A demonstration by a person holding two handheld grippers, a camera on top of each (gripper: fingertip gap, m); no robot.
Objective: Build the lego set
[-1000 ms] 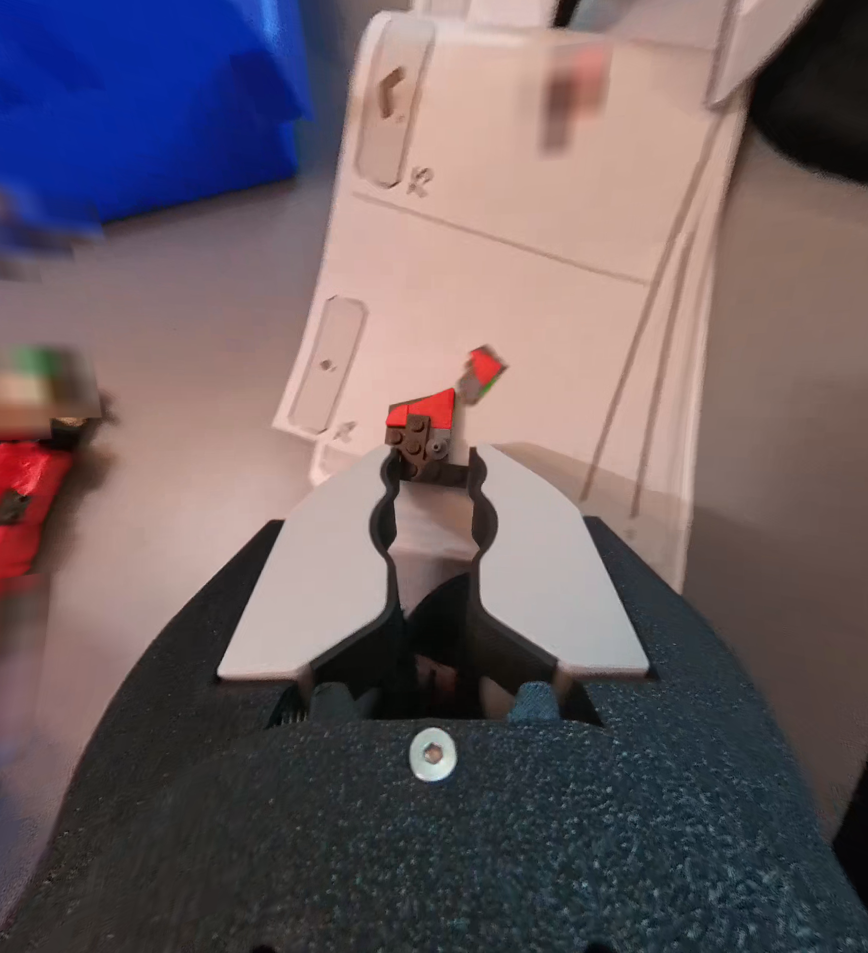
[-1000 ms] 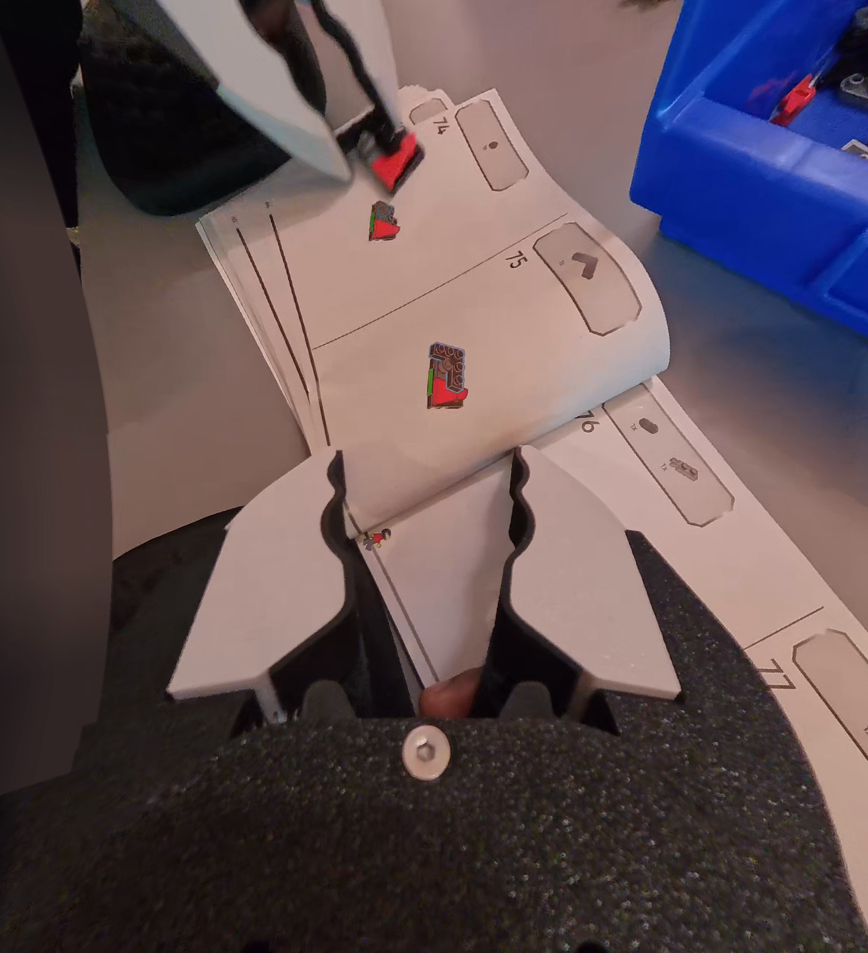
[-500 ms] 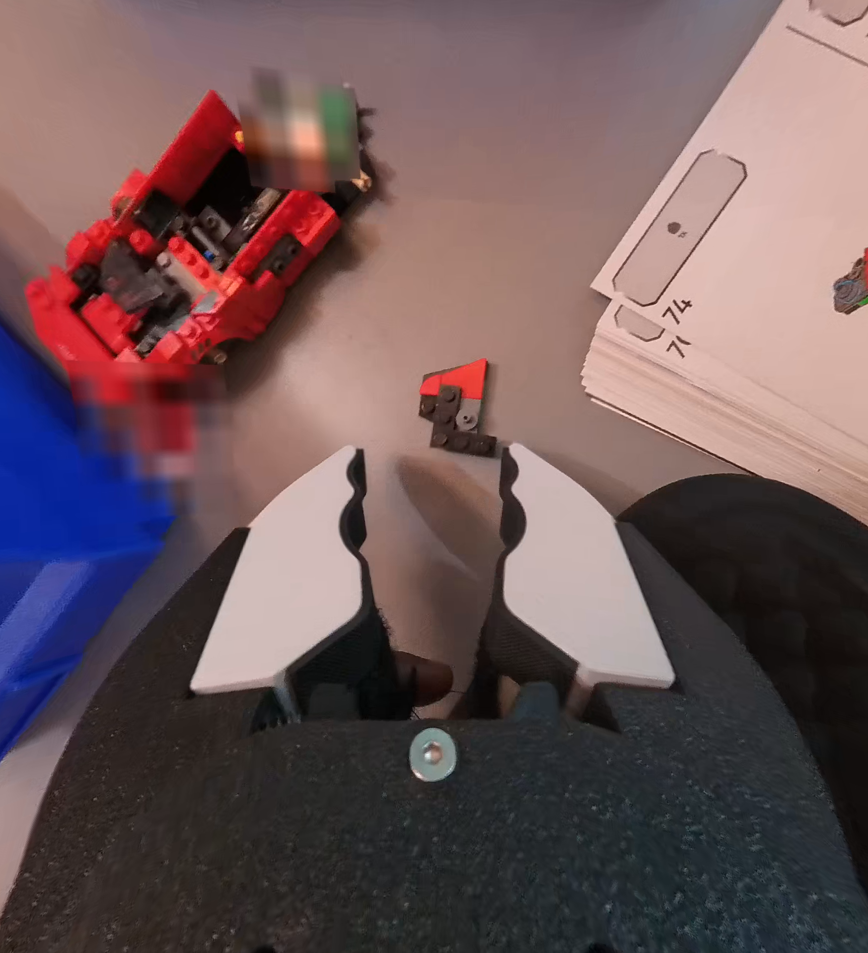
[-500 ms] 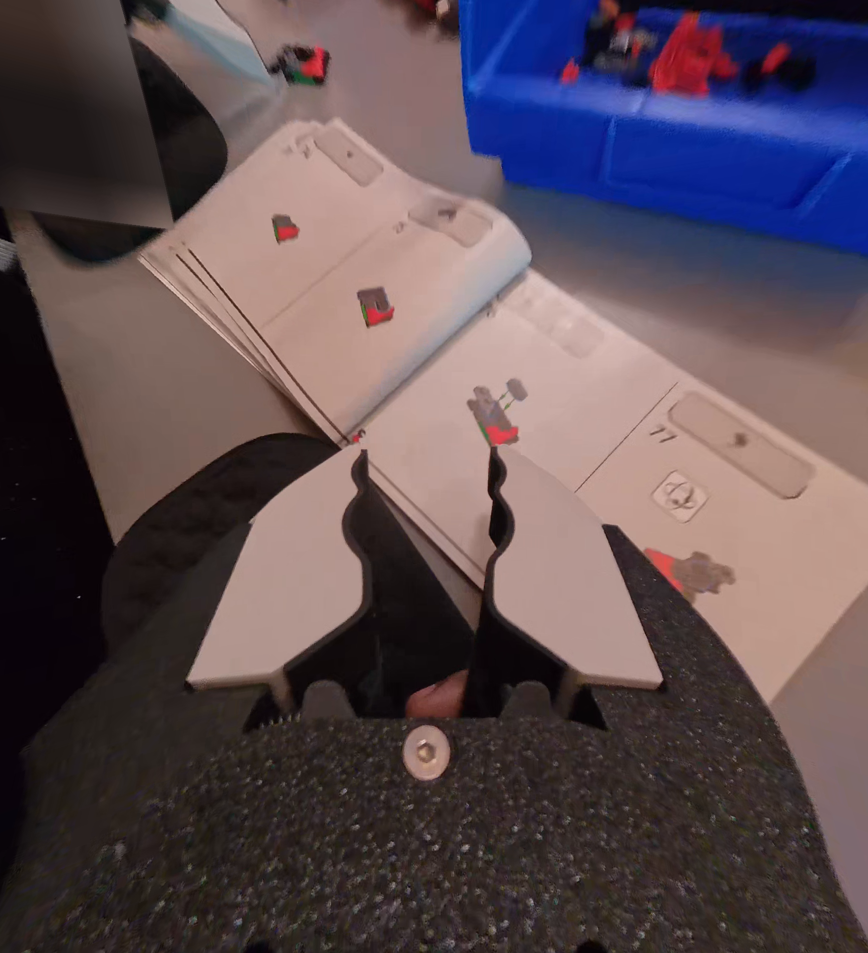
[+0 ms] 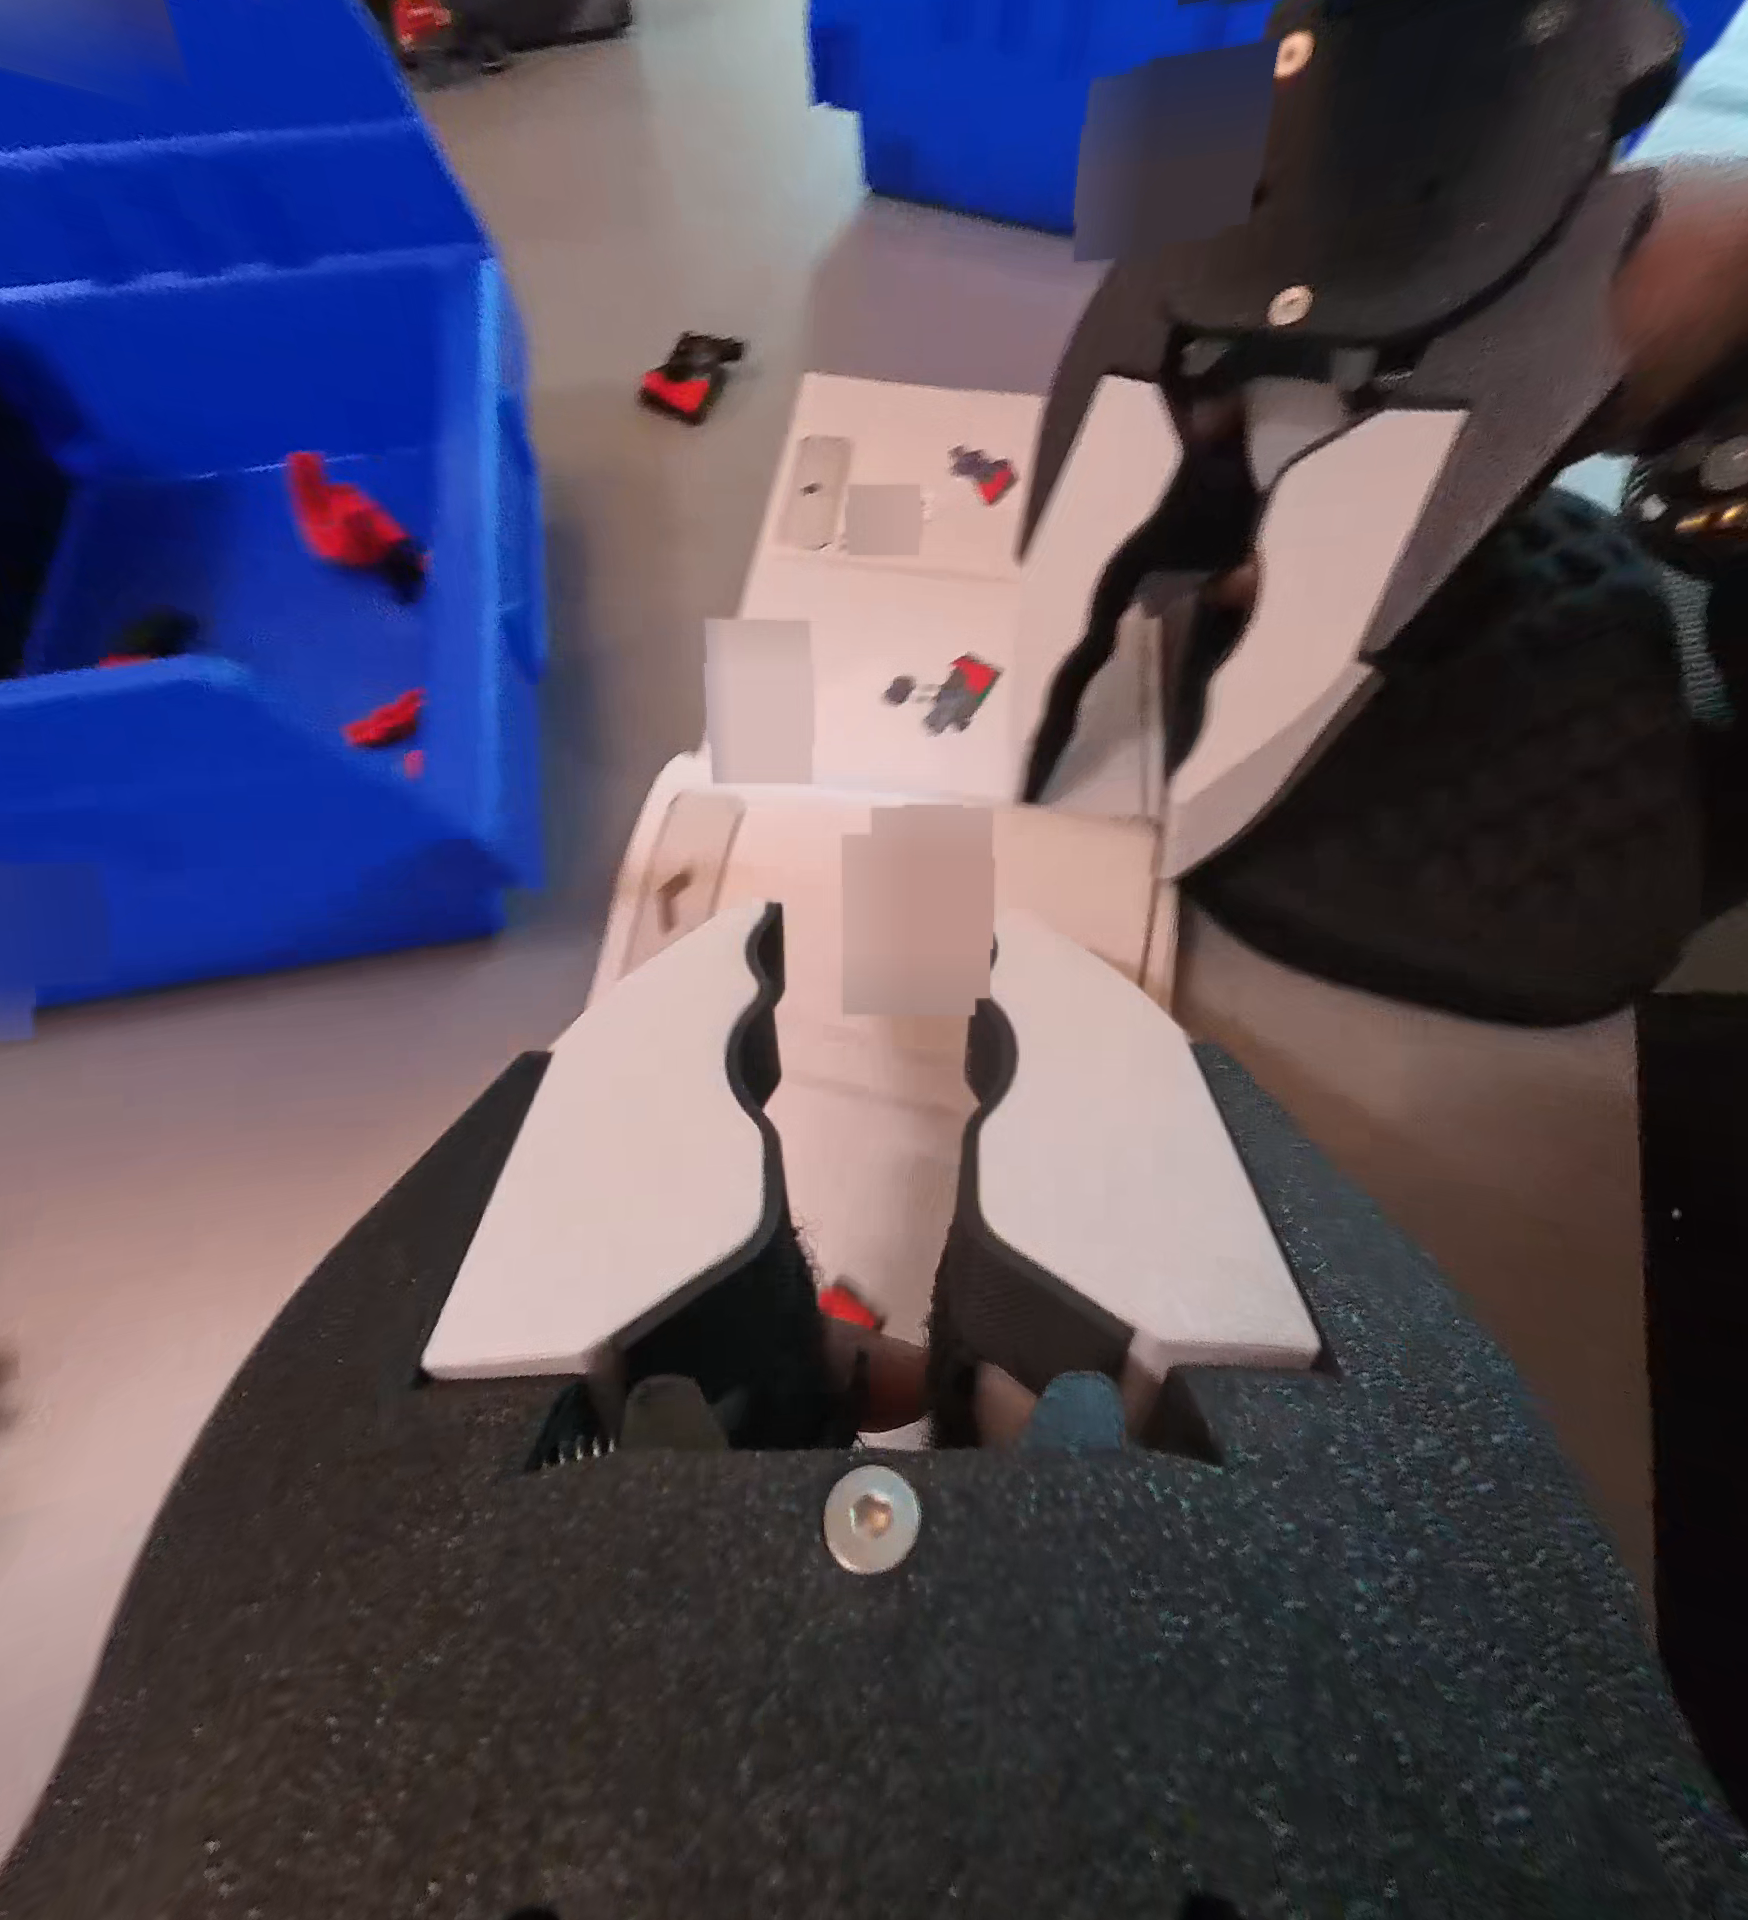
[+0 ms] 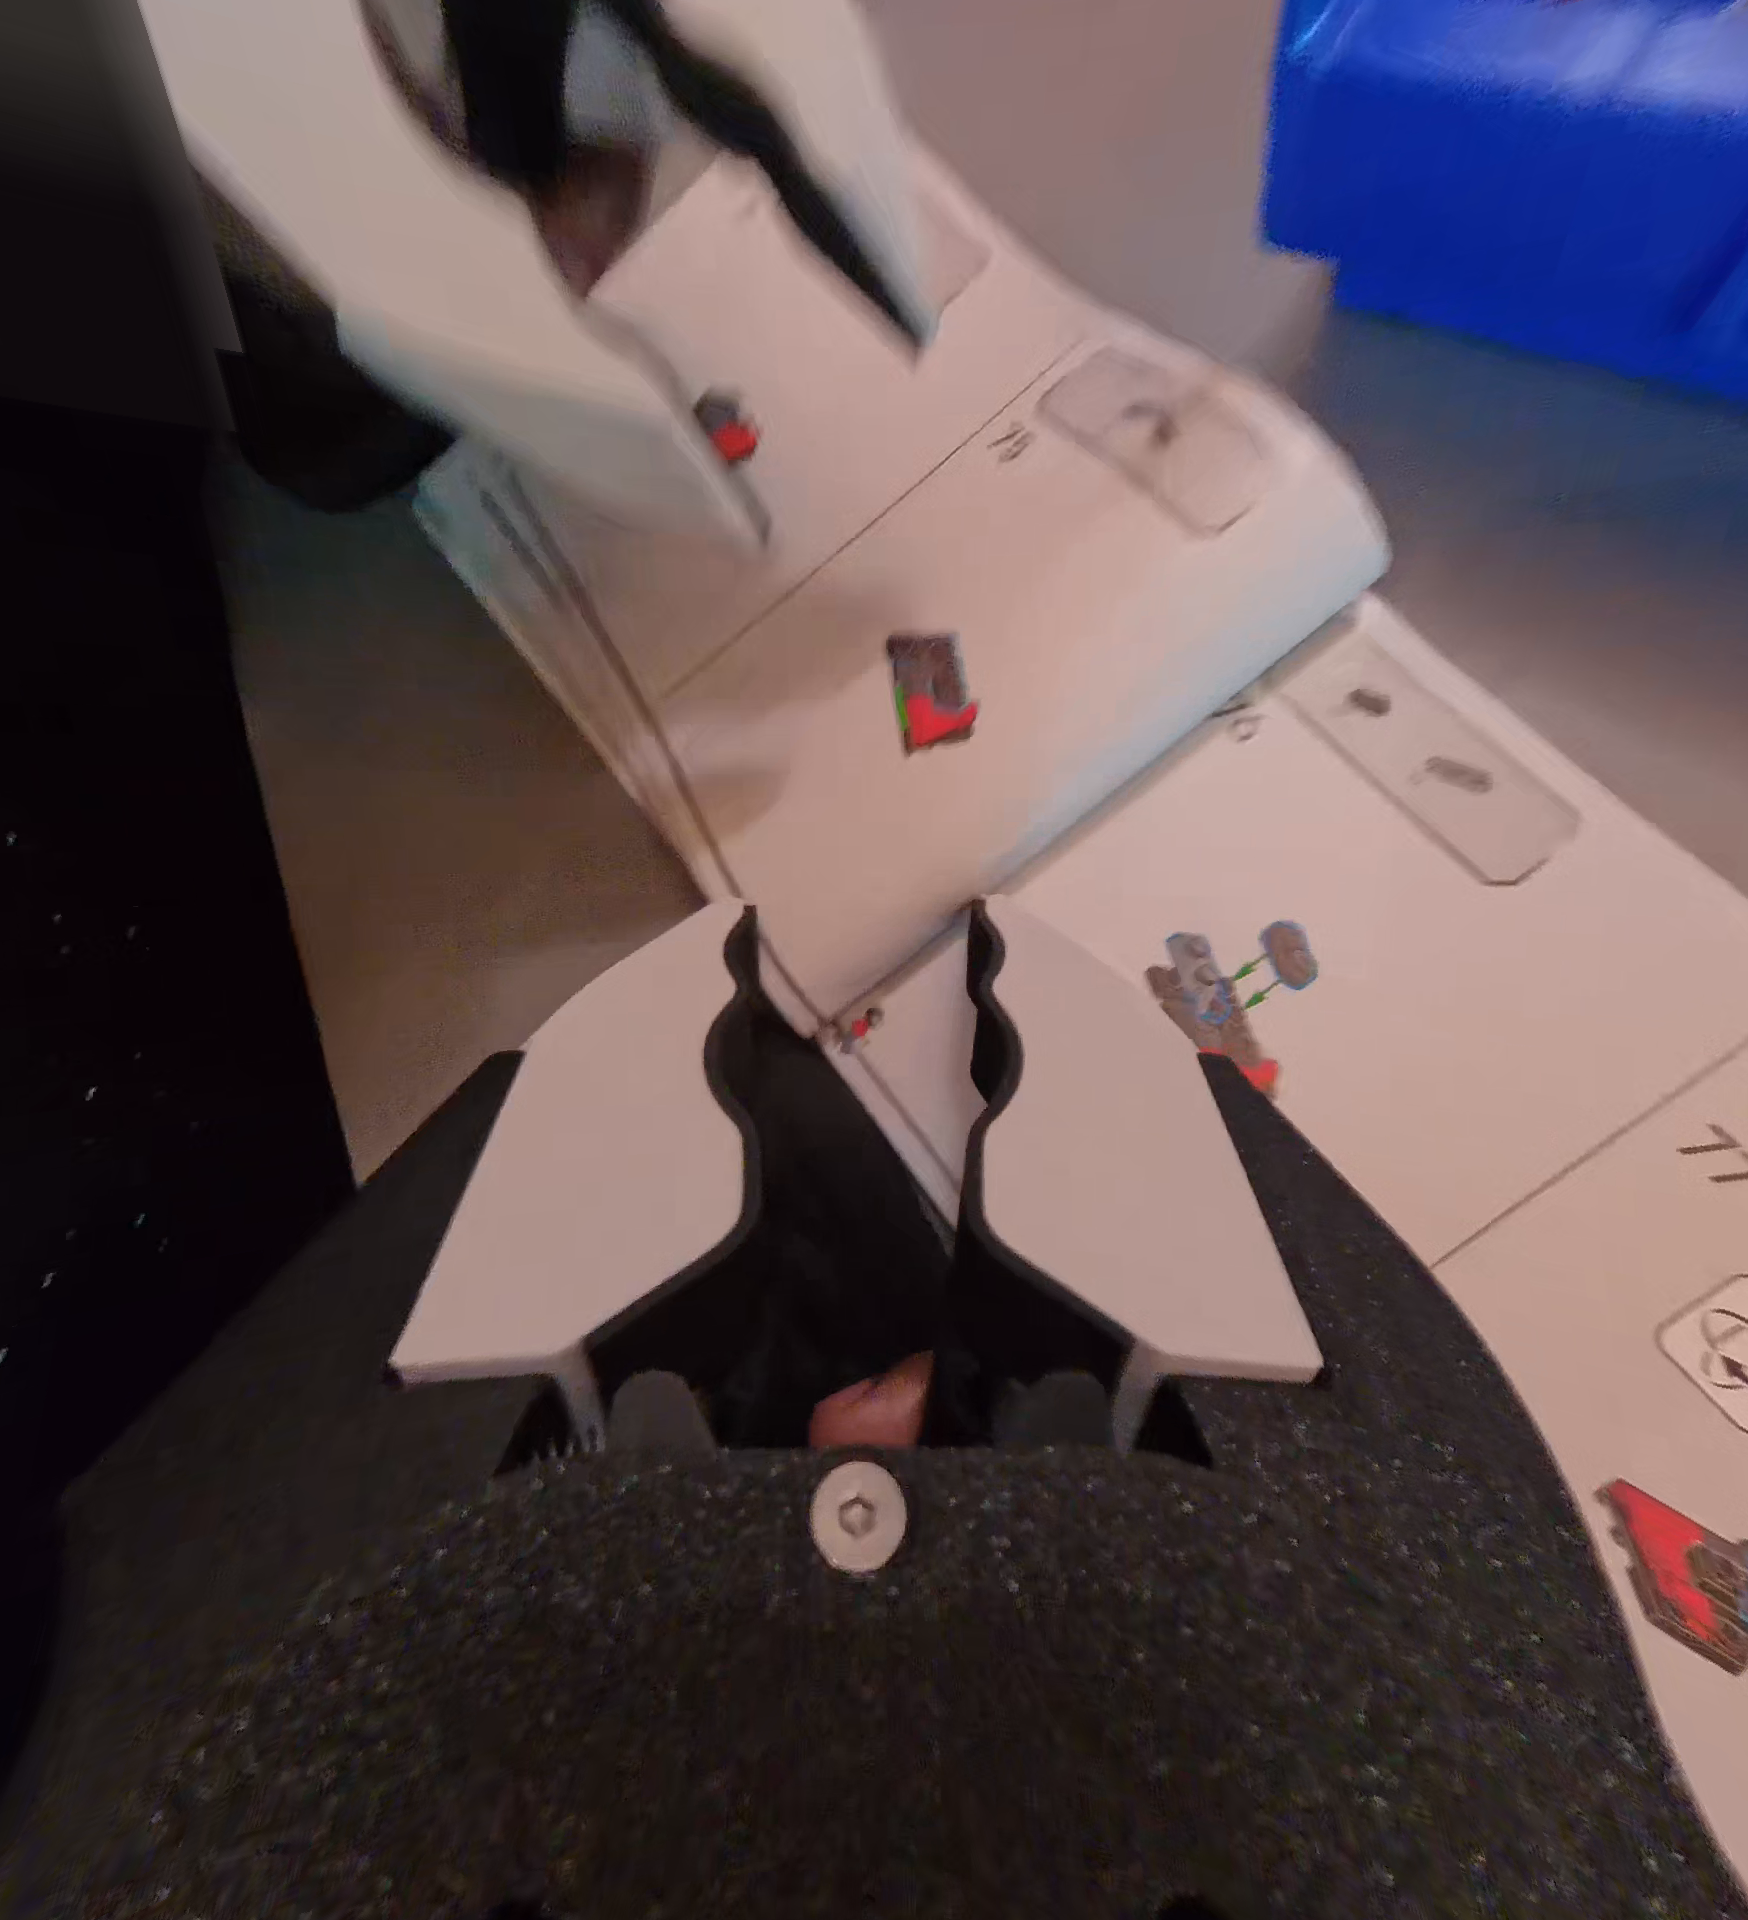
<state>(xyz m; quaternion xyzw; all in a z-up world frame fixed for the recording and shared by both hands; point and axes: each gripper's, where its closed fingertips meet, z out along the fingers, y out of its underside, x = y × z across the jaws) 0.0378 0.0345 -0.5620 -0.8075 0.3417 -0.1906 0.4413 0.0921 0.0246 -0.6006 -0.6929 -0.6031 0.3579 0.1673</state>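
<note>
The open instruction booklet (image 5: 911, 665) lies on the grey table with one page curled over. My left gripper (image 5: 875, 935) is open and empty, hovering over the booklet's near edge. A small red bit (image 5: 849, 1304) shows low between its fingers; I cannot tell what it is. My right gripper (image 6: 859, 925) is open and empty above the booklet (image 6: 1057, 582) near its spine. Each gripper also shows in the other's view, open and blurred: the right one in the left wrist view (image 5: 1109, 790), the left one in the right wrist view (image 6: 828, 436).
A blue bin (image 5: 226, 520) holding loose red pieces (image 5: 340, 514) stands left of the booklet. A second blue bin (image 5: 943, 104) is farther back. A small red and black piece (image 5: 691, 374) lies on the table beyond the booklet. A blue bin (image 6: 1576, 187) shows at the back right. My right fingertips sit around 7 centimeters from my left ones.
My left gripper set the small red and black assembly down on the table, opened, then swung back over the booklet. My right gripper narrowed a little and moved along the booklet.
</note>
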